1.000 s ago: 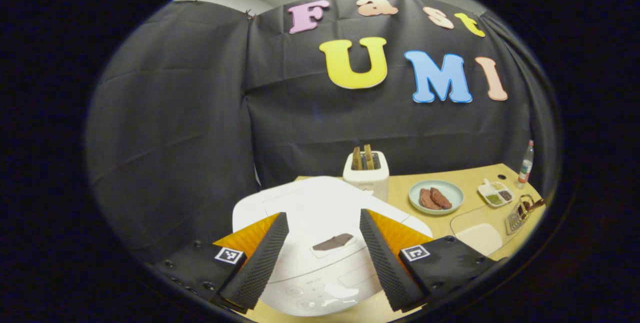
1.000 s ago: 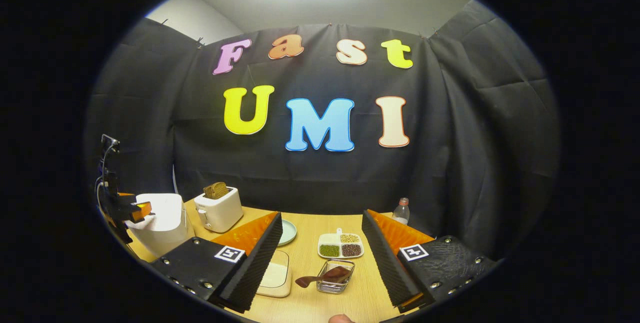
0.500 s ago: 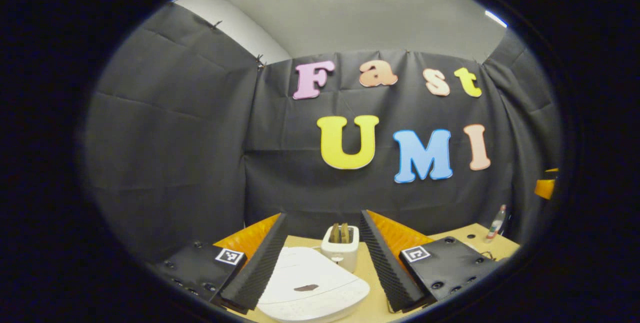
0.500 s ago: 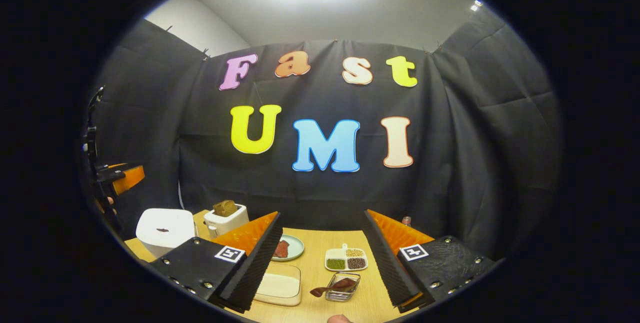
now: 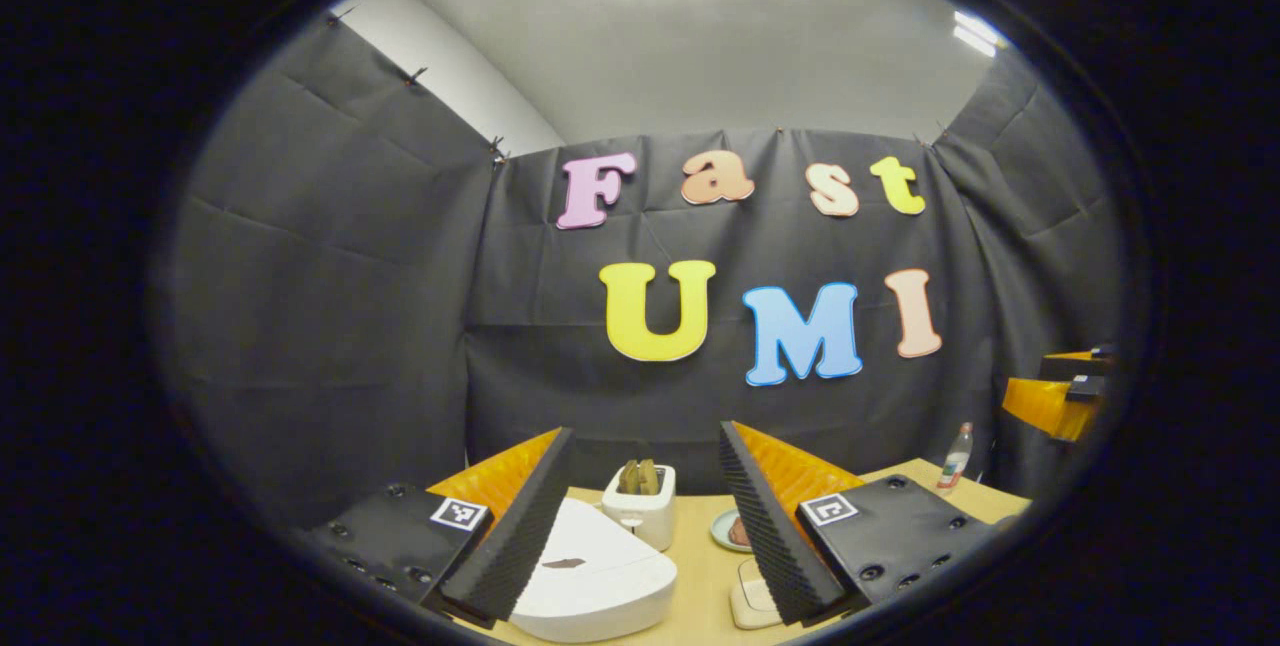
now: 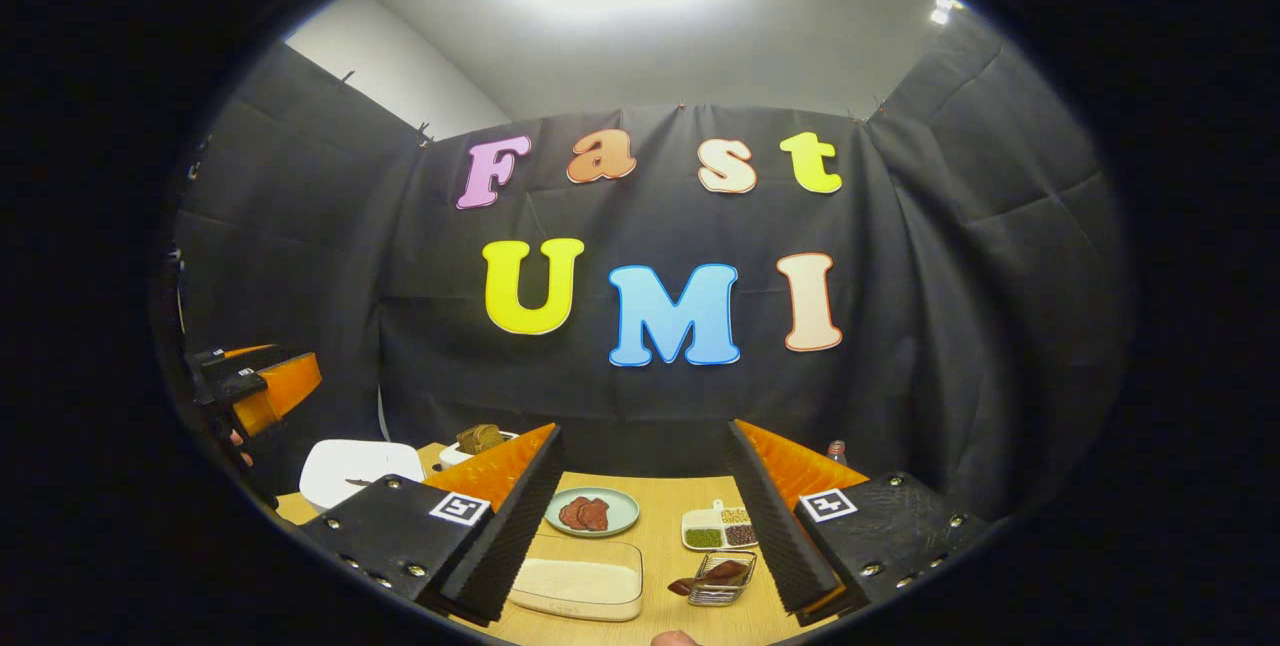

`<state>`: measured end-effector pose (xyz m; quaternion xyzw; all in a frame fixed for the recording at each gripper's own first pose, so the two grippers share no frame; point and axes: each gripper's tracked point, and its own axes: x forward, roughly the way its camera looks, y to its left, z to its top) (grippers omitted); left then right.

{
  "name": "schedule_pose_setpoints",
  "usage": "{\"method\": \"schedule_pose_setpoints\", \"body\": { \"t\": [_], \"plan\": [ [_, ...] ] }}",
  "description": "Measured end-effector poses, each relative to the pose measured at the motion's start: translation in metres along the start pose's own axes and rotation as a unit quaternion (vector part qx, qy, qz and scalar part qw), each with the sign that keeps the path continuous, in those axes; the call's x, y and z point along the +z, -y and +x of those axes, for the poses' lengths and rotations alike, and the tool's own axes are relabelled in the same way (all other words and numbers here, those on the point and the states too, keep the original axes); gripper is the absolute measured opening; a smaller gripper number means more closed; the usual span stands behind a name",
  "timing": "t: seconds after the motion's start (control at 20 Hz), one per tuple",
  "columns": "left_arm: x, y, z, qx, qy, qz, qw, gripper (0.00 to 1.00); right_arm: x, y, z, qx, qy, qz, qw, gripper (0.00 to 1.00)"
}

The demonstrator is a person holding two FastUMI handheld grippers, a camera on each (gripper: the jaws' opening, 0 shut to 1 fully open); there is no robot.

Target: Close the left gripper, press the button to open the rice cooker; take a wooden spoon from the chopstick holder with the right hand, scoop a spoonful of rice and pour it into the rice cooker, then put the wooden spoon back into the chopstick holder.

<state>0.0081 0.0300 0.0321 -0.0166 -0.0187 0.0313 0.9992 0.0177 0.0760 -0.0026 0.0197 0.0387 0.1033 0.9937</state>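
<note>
The rice cooker [image 5: 590, 576] sat at the left end of the surface [image 6: 660, 511] with its lid down flat. The wooden spoon [image 6: 712, 576] lay in the wire chopstick holder [image 6: 722, 581] near the front edge toward the right, its handle poking out over the holder's left rim. Just left of the holder, the clear tray of rice [image 6: 578, 584] rested at the front edge, its fill level and smooth.

The left claw [image 5: 640, 526] hung above the cooker, raised clear of it, its fingers spread wide with nothing between them; the cooker's lid showed in the gap below. The right claw [image 6: 640, 526] was likewise spread and empty, held above the front edge with the rice tray and holder in sight between its fingers.

As a judgement, a shut lid, a spoon in its holder and two empty claws would fit either end of the job: a cooker waiting to be opened and a spoon waiting to be lifted, or a spoon already returned after the pour. The shut lid leans toward the former, since the task never asks for closing, but whether rice lay inside the cooker could not be seen.

A toaster [image 5: 640, 511] with bread stood behind the cooker, and a plate of meat [image 6: 592, 511] and a divided dish of beans [image 6: 720, 529] sat mid-surface.
</note>
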Motion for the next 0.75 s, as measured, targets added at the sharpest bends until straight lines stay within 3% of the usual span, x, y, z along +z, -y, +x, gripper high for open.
{"method": "schedule_pose_setpoints", "body": {
  "t": [0.15, 0.45, 0.55, 0.65, 0.75],
  "plan": [
    [0.003, 0.009, 0.002, -0.01, 0.005, 0.01, 1.0, 1.0, 0.001, 0.001, 0.003, -0.005, 0.003, 0.0, 1.0, 0.97],
    [0.007, -0.003, 0.005, 0.009, 0.015, 0.005, 1.0, 0.95, -0.004, 0.008, 0.008, -0.019, 0.001, 0.005, 1.0, 0.97],
    [0.006, -0.002, 0.006, 0.007, 0.016, 0.007, 1.0, 1.0, -0.003, 0.008, 0.009, -0.02, 0.003, 0.003, 1.0, 0.97],
    [0.004, 0.002, 0.007, 0.001, 0.017, 0.009, 1.0, 0.95, -0.003, 0.002, 0.01, -0.015, 0.003, -0.001, 1.0, 0.97],
    [0.003, 0.005, 0.007, -0.003, 0.018, 0.017, 1.0, 1.0, -0.004, -0.001, 0.012, -0.012, 0.004, -0.005, 1.0, 0.97]
  ]
}}
